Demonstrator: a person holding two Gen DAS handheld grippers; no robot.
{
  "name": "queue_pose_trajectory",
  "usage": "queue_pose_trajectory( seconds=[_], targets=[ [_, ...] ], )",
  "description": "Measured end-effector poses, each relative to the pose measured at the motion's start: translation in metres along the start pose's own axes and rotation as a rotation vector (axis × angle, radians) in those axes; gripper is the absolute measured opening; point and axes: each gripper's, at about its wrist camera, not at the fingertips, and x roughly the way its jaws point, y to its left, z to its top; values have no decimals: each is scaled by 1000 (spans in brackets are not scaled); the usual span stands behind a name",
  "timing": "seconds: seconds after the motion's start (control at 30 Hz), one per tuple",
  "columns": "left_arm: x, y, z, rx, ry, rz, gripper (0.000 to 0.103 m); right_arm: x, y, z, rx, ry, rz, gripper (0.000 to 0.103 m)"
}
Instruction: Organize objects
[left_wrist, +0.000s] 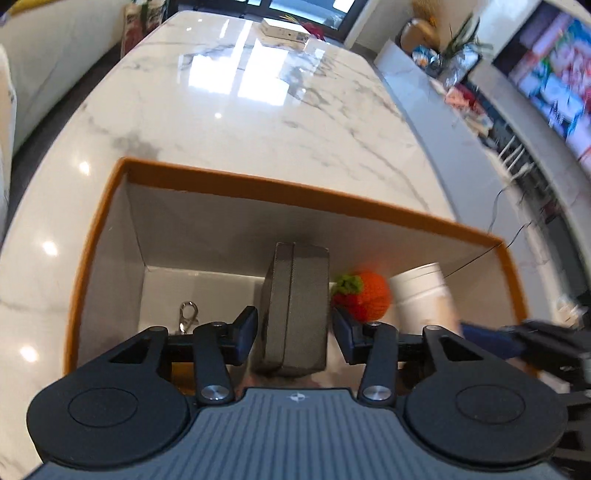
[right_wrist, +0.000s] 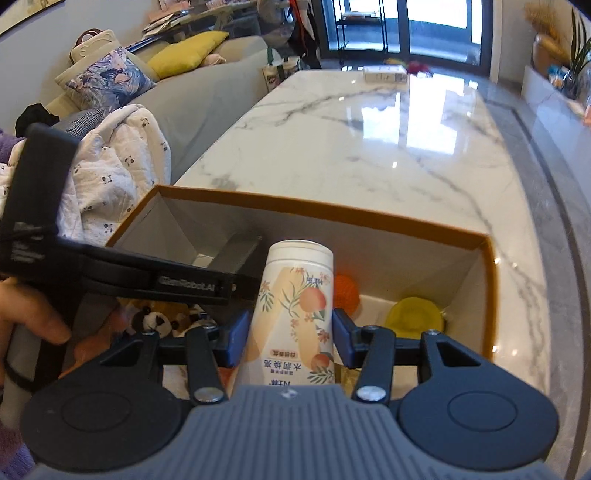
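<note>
Grey case (left_wrist: 295, 306) and white bottle (right_wrist: 295, 310) over orange-rimmed box (left_wrist: 295, 192).

- From the left wrist we look steeply down along the left tongs (left_wrist: 293, 328), close over the orange-rimmed box (left_wrist: 295, 192).
- From the right wrist we look likewise along the right tongs (right_wrist: 290, 341).
- Both views share the box (right_wrist: 317, 212) and marble bench (right_wrist: 369, 147).

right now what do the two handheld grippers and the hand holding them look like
Both the left gripper and the right gripper share one build: matte black linkage arms with silver rivets, round black discs at either side, a ribbed grey base, and dark blue pads. The left one's side carries white lettering. A fuzzy purple sleeve shows.
</note>
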Motion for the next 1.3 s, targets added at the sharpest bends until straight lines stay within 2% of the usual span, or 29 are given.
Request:
queue_pose_trajectory(
  seconds=[0.13,0.17,0.37,0.5,0.63,0.7,0.83,1.03,1.1,1.2,1.3],
  targets=[
    [-16,12,-2,-55,-50,-80,50,8,1,4,44,21,11,51],
    [-18,13,-2,-49,-53,-91,42,11,1,6,60,28,15,51],
    [-17,18,-3,-62,-45,-105,33,30,1,10,92,55,-3,50],
    [-13,16,-3,-57,-43,-115,32,30,2,9,106,70,27,52],
    [-15,19,-5,-57,-46,-123,32,19,2,8,93,62,11,51],
    [-16,19,-5,-60,-53,-126,32,13,0,5,93,61,5,39],
    [-23,19,-6,-60,-73,-117,32,2,-2,-2,101,52,7,35],
    [-53,2,-15,22,-133,-103,32,-21,9,-13,85,5,-20,38],
    [-68,-8,-20,66,-168,-87,32,-32,15,-17,76,-17,-25,44],
    [-90,-24,-33,133,-224,-75,32,-54,25,-23,54,-51,-31,46],
    [-113,-38,-48,212,-299,-31,32,-81,39,-30,13,-104,-56,49]
  ],
)
